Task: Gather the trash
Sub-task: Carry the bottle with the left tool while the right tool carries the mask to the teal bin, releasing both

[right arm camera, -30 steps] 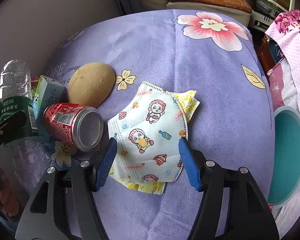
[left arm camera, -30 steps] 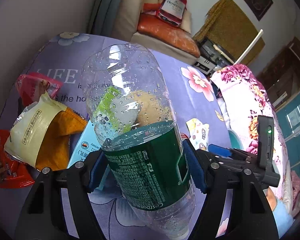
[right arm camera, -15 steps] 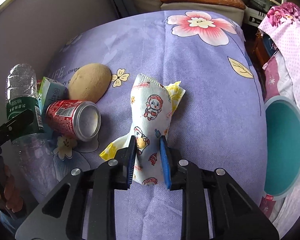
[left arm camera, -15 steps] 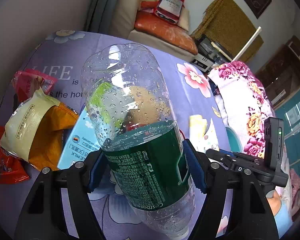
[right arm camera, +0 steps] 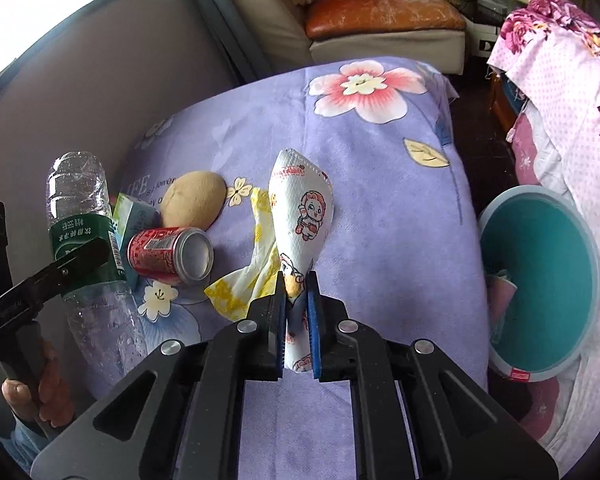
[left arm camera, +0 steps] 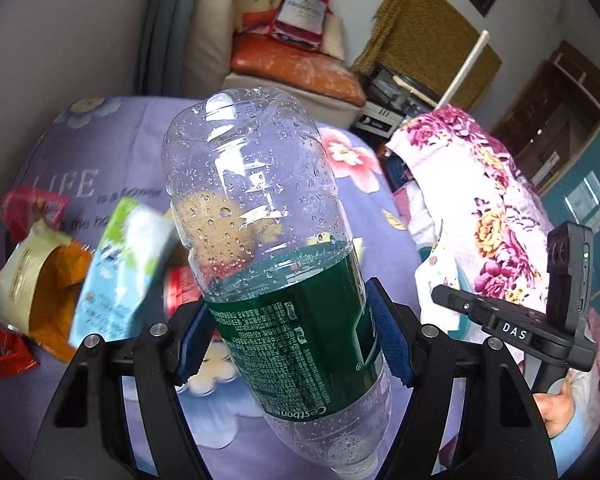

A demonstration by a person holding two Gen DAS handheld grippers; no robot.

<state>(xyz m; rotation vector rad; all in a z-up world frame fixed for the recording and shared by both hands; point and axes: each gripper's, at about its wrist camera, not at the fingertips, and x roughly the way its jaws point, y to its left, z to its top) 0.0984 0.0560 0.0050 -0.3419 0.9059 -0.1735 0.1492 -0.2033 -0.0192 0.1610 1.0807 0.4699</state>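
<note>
Right gripper [right arm camera: 297,312], wide a second ago, now pinched on face mask [right arm camera: 300,216] lifted near-centre; left gripper [left arm camera: 290,340] still clamps bottle [left arm camera: 276,264]; both ready for teal bin [right arm camera: 540,280], right

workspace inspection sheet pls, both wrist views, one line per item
surface: purple floral cloth covering the table.
job's things: plastic bottle and cartoon-print face mask, both held; red can on its side; milk carton; snack wrappers; teal bin at the right, below the table edge.
clutter: a potato behind the can.
grippers: left gripper clamps the bottle at its green label; right gripper pinches the mask's lower end.
cables: nothing seen.
surroundings: sofa with orange cushion; pink floral fabric on the right.
</note>
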